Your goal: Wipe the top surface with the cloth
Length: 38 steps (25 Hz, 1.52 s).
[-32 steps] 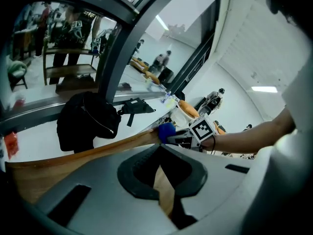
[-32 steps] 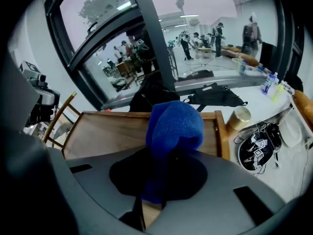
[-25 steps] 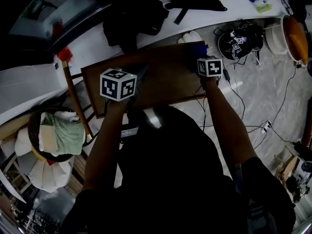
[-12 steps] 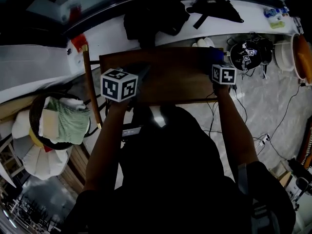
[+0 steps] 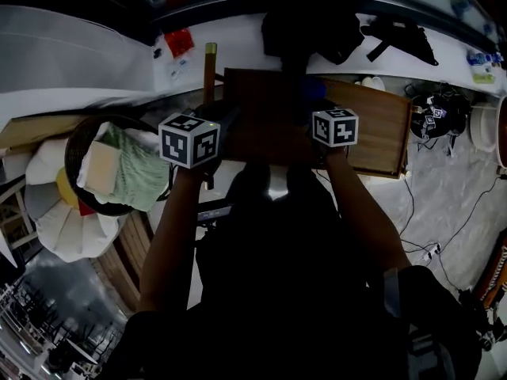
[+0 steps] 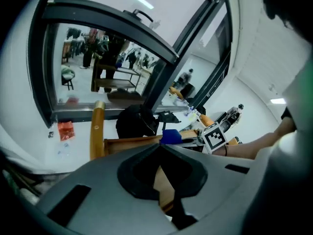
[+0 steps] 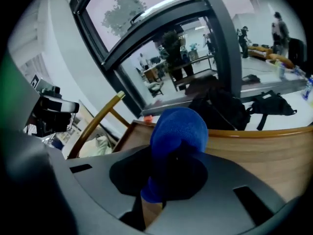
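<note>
The brown wooden table top [image 5: 372, 129] lies ahead of me, and its far rim shows in the right gripper view [image 7: 264, 148]. A blue cloth [image 7: 178, 129] is bunched between the jaws of my right gripper [image 7: 171, 146], which is shut on it. In the head view that gripper [image 5: 317, 101] presses the cloth [image 5: 313, 89] onto the top's left half. My left gripper [image 5: 226, 125] hovers at the table's left edge, shut with nothing in it [image 6: 159, 148]. From the left gripper view the cloth [image 6: 171, 136] appears just ahead, on the top.
Left of the table stands a round basket [image 5: 75, 145] with a green cloth and cushions. A wooden post [image 5: 210, 74] rises by the table's left corner. Black bags [image 5: 317, 26] lie on the white ledge behind. A dark helmet-like object [image 5: 434, 117] and cables [image 5: 444, 212] are on the floor at right.
My right gripper has slid the blue cloth leftward from the top's far right corner towards its left half. My head has turned, so the table now sits further right in view.
</note>
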Each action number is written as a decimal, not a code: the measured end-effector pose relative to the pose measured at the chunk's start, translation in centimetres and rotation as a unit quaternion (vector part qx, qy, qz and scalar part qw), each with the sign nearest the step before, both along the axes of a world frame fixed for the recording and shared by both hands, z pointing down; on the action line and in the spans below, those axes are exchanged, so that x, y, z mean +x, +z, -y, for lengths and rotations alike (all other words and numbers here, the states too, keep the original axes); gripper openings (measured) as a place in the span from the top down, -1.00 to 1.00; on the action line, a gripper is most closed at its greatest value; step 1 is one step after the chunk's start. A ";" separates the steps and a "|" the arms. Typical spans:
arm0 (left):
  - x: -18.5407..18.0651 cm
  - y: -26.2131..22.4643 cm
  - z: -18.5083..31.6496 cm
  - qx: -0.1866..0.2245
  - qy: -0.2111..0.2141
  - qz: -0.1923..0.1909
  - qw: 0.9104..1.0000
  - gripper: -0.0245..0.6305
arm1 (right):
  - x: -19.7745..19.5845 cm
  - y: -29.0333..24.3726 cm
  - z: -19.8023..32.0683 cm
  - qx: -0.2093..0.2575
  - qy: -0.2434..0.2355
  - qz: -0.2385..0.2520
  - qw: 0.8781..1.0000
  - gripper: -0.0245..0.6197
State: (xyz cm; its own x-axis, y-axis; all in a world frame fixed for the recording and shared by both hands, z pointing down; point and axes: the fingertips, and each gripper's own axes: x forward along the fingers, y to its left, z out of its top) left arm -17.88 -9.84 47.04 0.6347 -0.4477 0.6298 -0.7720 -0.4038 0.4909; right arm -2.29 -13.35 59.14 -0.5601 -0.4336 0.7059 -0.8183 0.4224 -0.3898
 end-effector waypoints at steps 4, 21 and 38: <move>-4.7 0.4 -1.5 -0.008 -0.014 0.007 1.000 0.90 | -9.6 0.9 -0.7 -0.016 -0.038 0.040 0.998 0.72; -8.2 2.4 -4.0 -0.024 0.019 0.001 1.000 0.90 | -21.8 5.9 -2.1 -0.021 -0.134 -0.015 0.991 0.72; 4.0 3.9 -2.8 -0.038 0.089 0.006 0.995 0.90 | -6.6 6.8 -2.4 -0.039 -0.085 -0.031 0.995 0.72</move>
